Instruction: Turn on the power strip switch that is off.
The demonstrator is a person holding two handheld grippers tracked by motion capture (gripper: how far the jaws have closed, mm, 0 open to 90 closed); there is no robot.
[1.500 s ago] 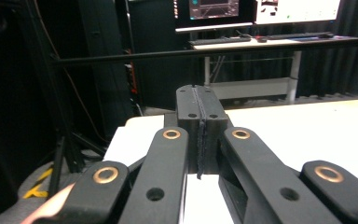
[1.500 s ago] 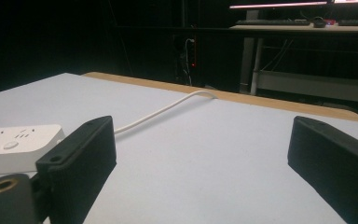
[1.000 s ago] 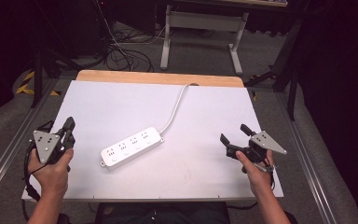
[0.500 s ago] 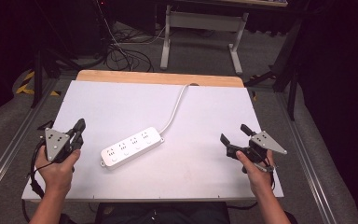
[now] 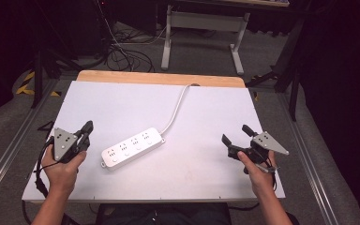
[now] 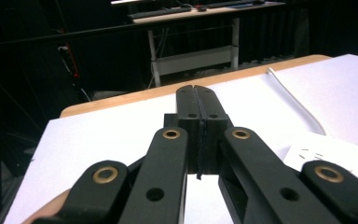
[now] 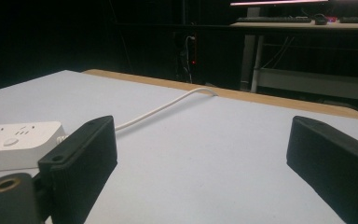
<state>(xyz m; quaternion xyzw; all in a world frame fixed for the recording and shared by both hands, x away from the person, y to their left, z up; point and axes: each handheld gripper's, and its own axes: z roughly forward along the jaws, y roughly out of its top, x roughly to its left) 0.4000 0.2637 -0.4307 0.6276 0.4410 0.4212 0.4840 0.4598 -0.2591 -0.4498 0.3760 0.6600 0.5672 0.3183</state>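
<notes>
White surface (image 5: 206, 108) w/ power strip (image 5: 132, 147) mid-left, long axis diagonal. Left gripper (image 5: 85, 133) nearer, just beside its near end, jaws closed, empty. Right gripper (image 5: 236, 136) well apart, jaws wide open, empty.

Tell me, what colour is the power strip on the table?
White. The power strip shows best in the high view.
</notes>
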